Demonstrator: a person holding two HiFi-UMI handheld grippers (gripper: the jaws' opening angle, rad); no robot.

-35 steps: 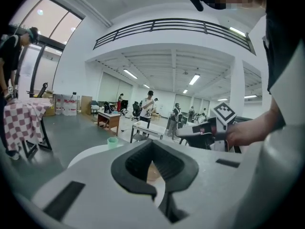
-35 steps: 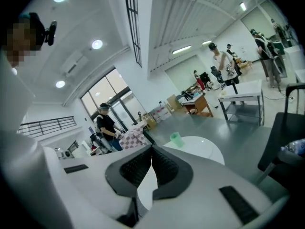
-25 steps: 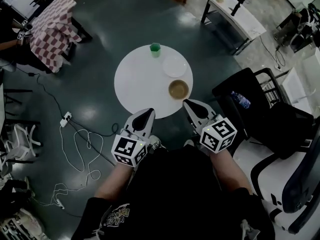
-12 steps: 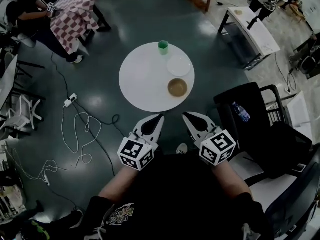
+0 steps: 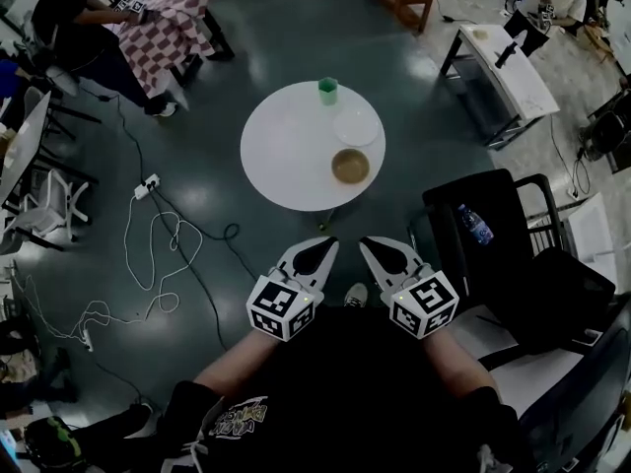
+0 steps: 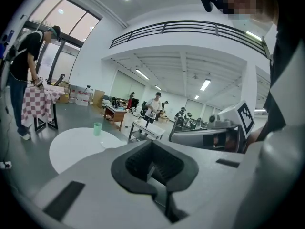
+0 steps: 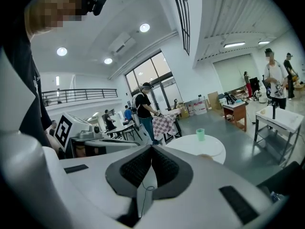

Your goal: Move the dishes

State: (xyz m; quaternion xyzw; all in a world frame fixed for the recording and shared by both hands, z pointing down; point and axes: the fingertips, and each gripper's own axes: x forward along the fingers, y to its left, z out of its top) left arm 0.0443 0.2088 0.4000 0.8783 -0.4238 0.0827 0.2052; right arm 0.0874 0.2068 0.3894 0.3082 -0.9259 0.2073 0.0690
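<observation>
While left gripper (image 5: pixel 325 242) and right gripper (image 5: pixel 367 242) are hovering closed, empty, bowl (image 5: pixel 350 166), plate (image 5: pixel 355 125), cup (image 5: pixel 327 91) are sitting on table (image 5: pixel 281 151) toward two o'clock, either already moved or awaiting.

A round white tabletop (image 5: pixel 286 156) carries a green plastic cup (image 5: pixel 328 91), a white plate (image 5: pixel 356 126) and a tan bowl (image 5: pixel 350 167) (the glossy floor (image 5: pixel 286 28) is dark teal, the draped cloth (image 5: pixel 173 28) red-and-white checked).
</observation>
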